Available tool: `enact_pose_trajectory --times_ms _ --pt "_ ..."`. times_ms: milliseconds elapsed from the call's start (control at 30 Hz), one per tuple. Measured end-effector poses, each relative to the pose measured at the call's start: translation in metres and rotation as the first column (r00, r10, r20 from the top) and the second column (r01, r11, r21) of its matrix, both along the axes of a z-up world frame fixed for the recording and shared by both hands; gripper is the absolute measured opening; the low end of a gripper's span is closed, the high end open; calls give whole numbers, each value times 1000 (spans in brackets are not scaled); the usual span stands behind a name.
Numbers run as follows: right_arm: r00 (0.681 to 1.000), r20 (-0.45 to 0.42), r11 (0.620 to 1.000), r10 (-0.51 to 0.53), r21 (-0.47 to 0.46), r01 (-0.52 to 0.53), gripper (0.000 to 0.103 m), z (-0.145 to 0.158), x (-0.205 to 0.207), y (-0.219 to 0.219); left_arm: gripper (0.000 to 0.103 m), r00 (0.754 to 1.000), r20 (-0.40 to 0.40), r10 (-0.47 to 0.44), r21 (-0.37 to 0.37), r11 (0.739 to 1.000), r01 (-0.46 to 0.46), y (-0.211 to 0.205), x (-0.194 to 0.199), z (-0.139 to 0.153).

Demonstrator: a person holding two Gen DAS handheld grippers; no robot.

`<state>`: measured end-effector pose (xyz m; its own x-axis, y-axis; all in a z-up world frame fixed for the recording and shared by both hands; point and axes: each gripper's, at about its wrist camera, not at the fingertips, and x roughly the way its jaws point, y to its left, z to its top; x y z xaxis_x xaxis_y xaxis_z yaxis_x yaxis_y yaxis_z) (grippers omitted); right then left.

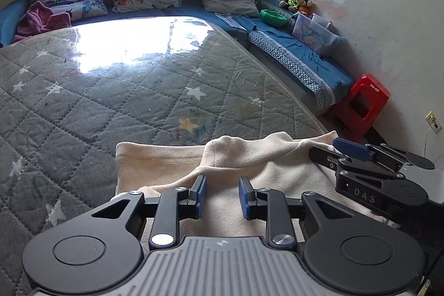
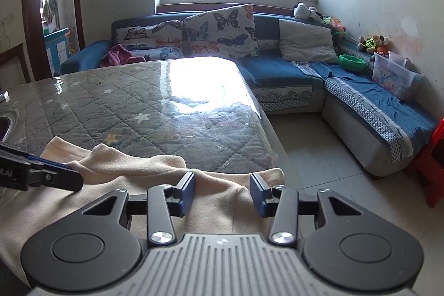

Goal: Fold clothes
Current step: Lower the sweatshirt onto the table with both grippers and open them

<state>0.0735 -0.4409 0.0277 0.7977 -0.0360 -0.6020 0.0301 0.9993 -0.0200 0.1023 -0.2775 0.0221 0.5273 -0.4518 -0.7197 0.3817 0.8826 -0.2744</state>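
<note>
cream garment [image 1: 172, 168] on quilted table [image 1: 111, 90], under both open tools

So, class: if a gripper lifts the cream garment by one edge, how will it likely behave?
The cream garment already lies in soft humps, so it will probably droop. Its fleecy surface suggests decent grip. On the glossy table cover, pushing may slide or bunch it.

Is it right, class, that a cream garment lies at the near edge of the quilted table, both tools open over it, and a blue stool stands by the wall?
One slip: the stool is red, not blue, as the left wrist view shows. The cream garment, quilted table and open left tool and right tool stand as stated.
</note>
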Motion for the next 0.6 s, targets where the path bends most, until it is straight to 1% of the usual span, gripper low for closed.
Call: enact_pose_trajectory --times_ms 300,600 --pt "999 1 999 42 7 -42 47 3 -35 12 27 999 44 -25 1 1000 25 -2 -19 9" --pt "998 -3 998 65 0 -65 48 2 -71 20 28 994 76 -77 14 997 76 -8 -42 8"
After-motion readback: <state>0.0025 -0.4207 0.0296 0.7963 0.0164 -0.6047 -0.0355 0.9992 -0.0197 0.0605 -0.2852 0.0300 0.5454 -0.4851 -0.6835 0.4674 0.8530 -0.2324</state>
